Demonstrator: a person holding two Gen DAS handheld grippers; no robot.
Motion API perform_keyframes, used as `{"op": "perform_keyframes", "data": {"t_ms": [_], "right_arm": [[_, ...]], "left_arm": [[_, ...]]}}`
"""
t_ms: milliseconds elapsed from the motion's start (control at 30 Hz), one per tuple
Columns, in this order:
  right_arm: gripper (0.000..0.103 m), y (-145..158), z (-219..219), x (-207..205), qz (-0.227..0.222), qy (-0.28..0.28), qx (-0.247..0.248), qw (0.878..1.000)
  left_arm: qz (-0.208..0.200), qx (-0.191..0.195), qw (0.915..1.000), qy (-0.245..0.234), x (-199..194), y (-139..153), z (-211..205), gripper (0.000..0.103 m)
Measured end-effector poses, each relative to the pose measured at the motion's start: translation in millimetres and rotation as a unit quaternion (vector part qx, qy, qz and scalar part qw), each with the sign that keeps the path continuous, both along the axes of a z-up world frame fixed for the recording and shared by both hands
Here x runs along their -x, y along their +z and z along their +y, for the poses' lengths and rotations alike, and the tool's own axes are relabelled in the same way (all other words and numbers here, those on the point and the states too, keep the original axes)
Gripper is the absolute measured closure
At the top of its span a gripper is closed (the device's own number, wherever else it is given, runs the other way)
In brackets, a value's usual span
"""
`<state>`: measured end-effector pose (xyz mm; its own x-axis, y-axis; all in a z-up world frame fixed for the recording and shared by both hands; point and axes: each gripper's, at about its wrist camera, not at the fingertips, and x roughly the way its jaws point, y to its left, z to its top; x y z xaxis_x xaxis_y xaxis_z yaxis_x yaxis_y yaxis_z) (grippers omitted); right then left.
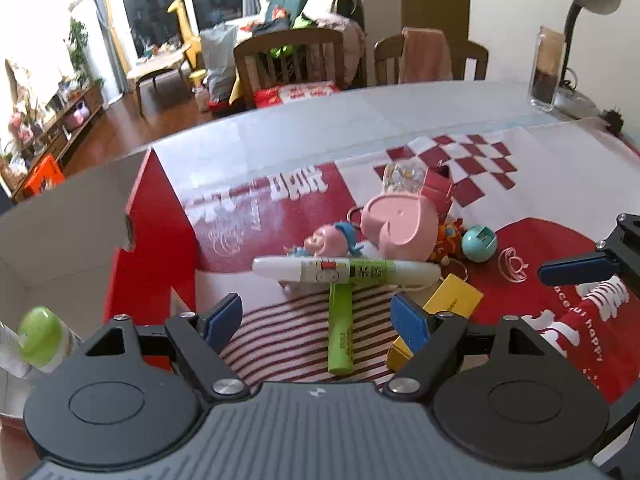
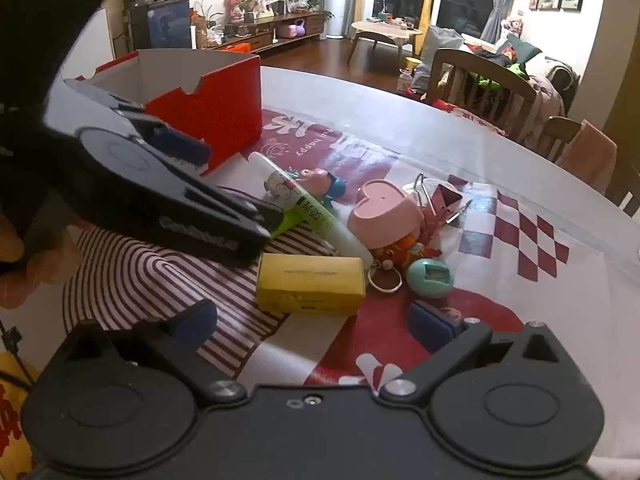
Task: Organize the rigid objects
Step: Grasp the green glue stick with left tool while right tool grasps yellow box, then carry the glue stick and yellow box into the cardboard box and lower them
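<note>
- Box (image 1: 160, 220) first: it is red outside and white inside, and it stands open at the far left of the table (image 1: 360, 108).
- A small green and white thing (image 1: 40, 338) stands inside the box, low in the left wrist view.
- The left gripper (image 1: 318, 322) hangs over the striped part of the cloth (image 1: 560, 152). Its two blue pads (image 1: 224, 318) are spread wide and pinch nothing.
- The green pen (image 1: 340, 328) lies flat on the stripes, right between those pads, but they do not touch it.
- The white tube (image 1: 344, 272) lies across the far end of the green pen.
- Just behind the tube lies a little pink toy with blue hair (image 1: 328, 240).
- The yellow box (image 2: 310, 284) lies flat near the tube, in front of the right gripper (image 2: 312, 330).
- The right gripper has its blue pads spread apart too, and nothing is between them.
- The pink heart cup (image 2: 384, 212) lies tipped on its side in the middle of the pile.
- A pink clip (image 2: 446, 200) lies behind the cup.
- An orange toy (image 2: 400, 252) lies under the cup's edge.
- The teal ball (image 2: 430, 276) sits at the right end of the pile, just beside the orange toy.
</note>
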<state>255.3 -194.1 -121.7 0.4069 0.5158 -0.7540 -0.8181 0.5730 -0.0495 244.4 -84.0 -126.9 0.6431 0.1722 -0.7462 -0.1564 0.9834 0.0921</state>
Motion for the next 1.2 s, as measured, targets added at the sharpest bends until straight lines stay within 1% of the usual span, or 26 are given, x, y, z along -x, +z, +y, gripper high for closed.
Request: {"op": "perform_keyframes", "data": {"t_ms": [100, 200, 333, 433, 467, 533, 567, 667, 700, 733, 767, 833, 867, 933, 1067, 1200], "right_arm": [[0.002, -5, 5, -5, 0.001, -0.001, -0.004, 1.000], [0.004, -10, 10, -8, 0.000, -0.004, -0.004, 1.000], [0.008, -17, 17, -11, -0.001, -0.006, 0.000, 1.000], [0.013, -21, 20, -12, 0.000, -0.009, 0.002, 1.000], [0.014, -22, 21, -12, 0.000, -0.010, 0.001, 1.000], [0.018, -24, 23, -12, -0.001, -0.009, 0.002, 1.000], [0.021, -24, 23, -11, -0.003, -0.009, 0.003, 1.000], [0.029, -25, 25, -11, -0.007, -0.012, 0.006, 1.000], [0.031, -25, 24, -12, -0.007, -0.013, 0.005, 1.000], [0.031, -25, 23, -12, -0.005, -0.014, 0.003, 1.000], [0.033, -25, 22, -12, -0.004, -0.013, 0.003, 1.000], [0.033, -24, 22, -12, -0.008, -0.016, 0.004, 1.000], [0.033, -24, 22, -12, -0.008, -0.017, 0.004, 1.000], [0.033, -24, 20, -13, -0.005, -0.021, 0.003, 1.000], [0.034, -19, 16, -11, 0.002, -0.028, -0.001, 1.000], [0.033, -12, 9, -6, 0.007, -0.033, -0.005, 0.999]], "left_arm": [[0.016, 0.012, 0.9996, 0.018, -8, -10, 5, 0.022], [0.029, 0.026, 0.9989, 0.026, -16, -21, 11, 0.022], [0.039, 0.035, 0.9985, 0.018, -23, -32, 10, 0.022], [0.040, 0.045, 0.9980, 0.018, -26, -37, 12, 0.022], [0.040, 0.045, 0.9980, 0.017, -27, -38, 12, 0.025], [0.041, 0.051, 0.9978, 0.013, -29, -40, 12, 0.037], [0.045, 0.054, 0.9975, 0.011, -30, -42, 11, 0.040], [0.042, 0.052, 0.9978, 0.005, -31, -42, 9, 0.044], [0.041, 0.051, 0.9978, 0.002, -31, -42, 8, 0.048], [0.040, 0.050, 0.9979, -0.001, -31, -41, 7, 0.053], [0.039, 0.047, 0.9981, -0.004, -30, -41, 5, 0.057], [0.036, 0.041, 0.9985, -0.010, -30, -39, 2, 0.071], [0.036, 0.037, 0.9986, -0.012, -30, -39, 0, 0.074], [0.034, 0.034, 0.9988, -0.014, -30, -39, -1, 0.087], [0.032, 0.038, 0.9987, -0.010, -25, -37, 3, 0.087], [0.029, 0.053, 0.9981, -0.008, -18, -31, 8, 0.087]]}}
